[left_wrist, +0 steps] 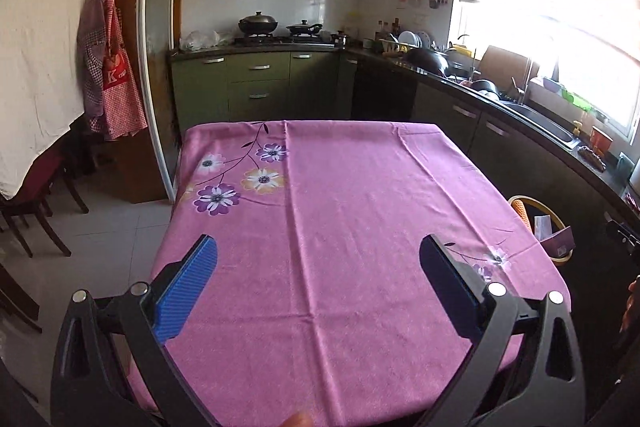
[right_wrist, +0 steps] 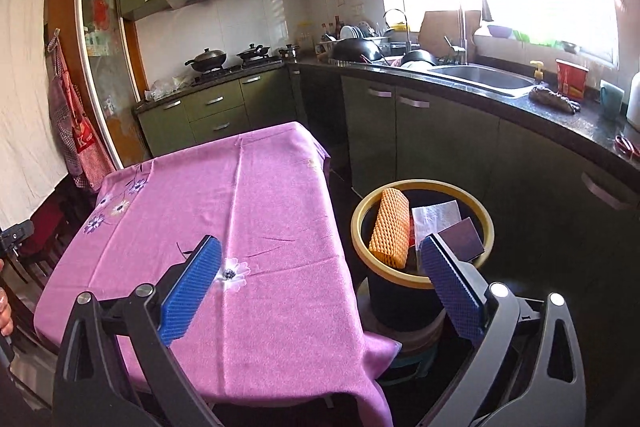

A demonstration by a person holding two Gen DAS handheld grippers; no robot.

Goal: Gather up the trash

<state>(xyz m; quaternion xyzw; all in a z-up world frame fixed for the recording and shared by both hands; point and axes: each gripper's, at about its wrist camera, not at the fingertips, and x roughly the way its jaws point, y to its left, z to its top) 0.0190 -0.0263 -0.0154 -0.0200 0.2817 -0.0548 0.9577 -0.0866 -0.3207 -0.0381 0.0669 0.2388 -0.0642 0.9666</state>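
Right wrist view showed the right gripper (right_wrist: 320,287) with its blue pads spread wide and nothing between them, hovering above the gap between the table (right_wrist: 248,211) and a yellow-rimmed bin (right_wrist: 420,279). The bin, standing just beside the table's right edge, held an orange foam net sleeve (right_wrist: 390,227), a white paper piece (right_wrist: 434,217) and a dark purple card (right_wrist: 462,233). In the left wrist view, the left gripper (left_wrist: 318,291) also hung released and empty over the pink flowered tablecloth (left_wrist: 340,227), which appeared bare. Judging from this, the collecting looked finished or nearly so.
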